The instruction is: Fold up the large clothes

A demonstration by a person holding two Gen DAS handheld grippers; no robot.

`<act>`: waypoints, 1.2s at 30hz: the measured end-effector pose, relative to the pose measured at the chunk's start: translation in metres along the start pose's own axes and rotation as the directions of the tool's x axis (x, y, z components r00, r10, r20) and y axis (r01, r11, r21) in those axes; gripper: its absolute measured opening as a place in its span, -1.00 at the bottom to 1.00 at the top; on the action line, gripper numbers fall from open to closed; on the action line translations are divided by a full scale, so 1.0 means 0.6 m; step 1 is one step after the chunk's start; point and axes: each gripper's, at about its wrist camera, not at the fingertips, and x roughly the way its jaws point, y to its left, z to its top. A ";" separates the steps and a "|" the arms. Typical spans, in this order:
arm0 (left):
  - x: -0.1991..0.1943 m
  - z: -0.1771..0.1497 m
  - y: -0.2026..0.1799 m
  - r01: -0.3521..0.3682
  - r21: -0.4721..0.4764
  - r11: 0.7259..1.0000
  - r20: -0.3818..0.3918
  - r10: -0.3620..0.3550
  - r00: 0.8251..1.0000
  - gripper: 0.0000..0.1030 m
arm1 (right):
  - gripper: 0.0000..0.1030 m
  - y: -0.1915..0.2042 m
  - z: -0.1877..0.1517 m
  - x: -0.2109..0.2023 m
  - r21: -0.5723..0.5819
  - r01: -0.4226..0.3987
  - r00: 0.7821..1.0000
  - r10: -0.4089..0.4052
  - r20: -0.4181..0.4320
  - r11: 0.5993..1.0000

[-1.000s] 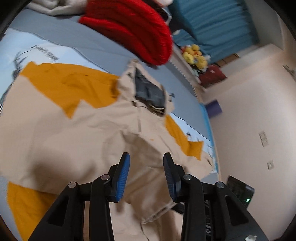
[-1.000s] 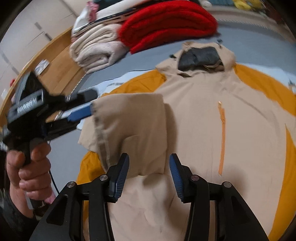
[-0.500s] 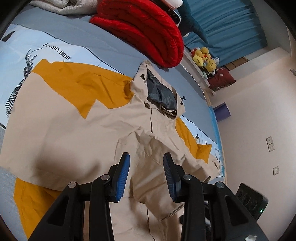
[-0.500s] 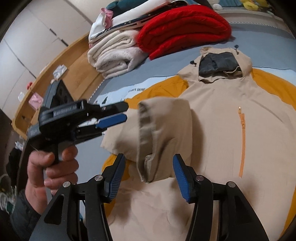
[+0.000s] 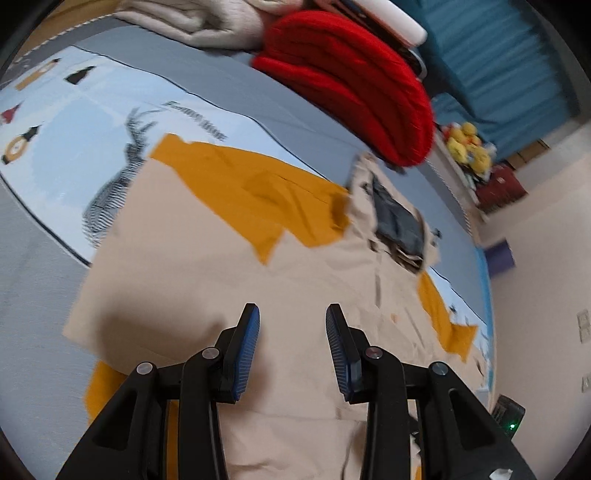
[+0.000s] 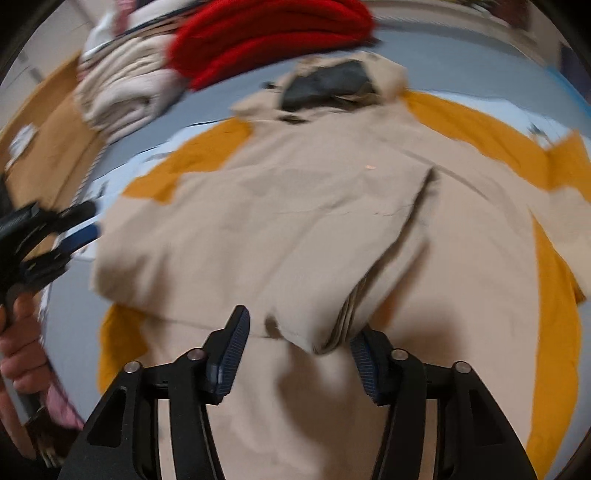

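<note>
A large beige and orange hooded jacket lies spread on the bed, hood with dark lining at the far end. It also fills the right wrist view. Its left sleeve is folded across the chest, the cuff lying between my right gripper's fingers. My left gripper is open and empty above the jacket's folded side. My right gripper is open just over the sleeve cuff; the left gripper shows at its left edge.
A red knitted blanket and cream folded blankets are stacked at the head of the bed. The printed blue-grey sheet lies left of the jacket. Yellow plush toys, a wall and blue curtains stand to the right.
The sleeve has been laid flat across the jacket's chest and released. My right gripper has moved forward over it. My left gripper has swung left, still open.
</note>
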 end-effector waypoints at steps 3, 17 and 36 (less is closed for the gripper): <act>0.000 0.009 0.016 -0.054 -0.009 0.999 0.015 0.054 0.998 -0.36 | -0.48 -0.033 0.006 0.007 0.064 0.016 1.000 -0.015 -0.016 0.998; 0.028 0.031 0.049 -0.189 0.014 0.982 -0.026 0.189 0.982 -0.36 | -0.74 -0.182 0.071 -0.060 0.286 0.076 0.984 -0.118 0.133 0.955; 0.123 -0.033 0.039 -0.315 0.219 0.924 -0.232 0.362 0.903 -0.31 | -0.56 -0.329 0.080 -0.057 0.509 0.122 0.987 -0.160 0.031 0.852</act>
